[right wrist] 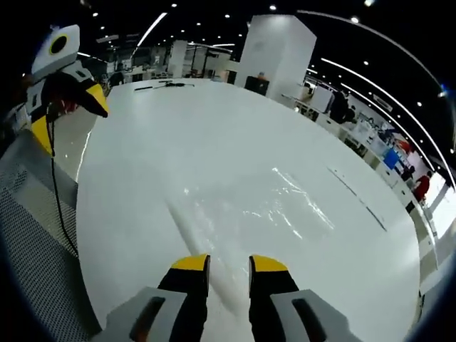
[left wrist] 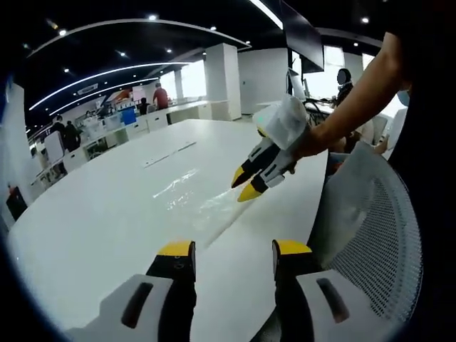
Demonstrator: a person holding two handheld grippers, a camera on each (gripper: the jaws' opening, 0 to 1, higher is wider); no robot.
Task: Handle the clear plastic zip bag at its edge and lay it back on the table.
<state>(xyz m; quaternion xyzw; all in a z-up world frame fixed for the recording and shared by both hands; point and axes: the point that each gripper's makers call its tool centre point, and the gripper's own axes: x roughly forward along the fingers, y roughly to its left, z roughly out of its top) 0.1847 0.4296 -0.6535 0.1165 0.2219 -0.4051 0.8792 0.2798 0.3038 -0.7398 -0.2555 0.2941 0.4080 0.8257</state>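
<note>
Your left gripper hangs low over the near part of the white table, jaws spread wide with bare tabletop showing in the gap. Nothing is held there.

The clear zip bag lies flat on the table just ahead of those jaws. It is hard to trace (only glare and creases give its outline), but a narrow, bunched end of it runs down toward the space between your left jaw tips. I cannot tell whether it touches them.

In the left gripper view, your right gripper comes in from the right, held in your hand, its yellow tips pointing down at the far right edge of the bag. The tips sit close together there; whether they pinch the plastic cannot be read from that view.

From the right gripper view, the right gripper has its jaws close but not shut, a narrow gap between them. A folded strip of the bag runs straight into that gap; the rest of the sheet fans out flat beyond. Contact with the pads is unclear.

Your left gripper shows at the upper left of that view, well apart from the bag. A mesh chair back stands at the table's edge.
</note>
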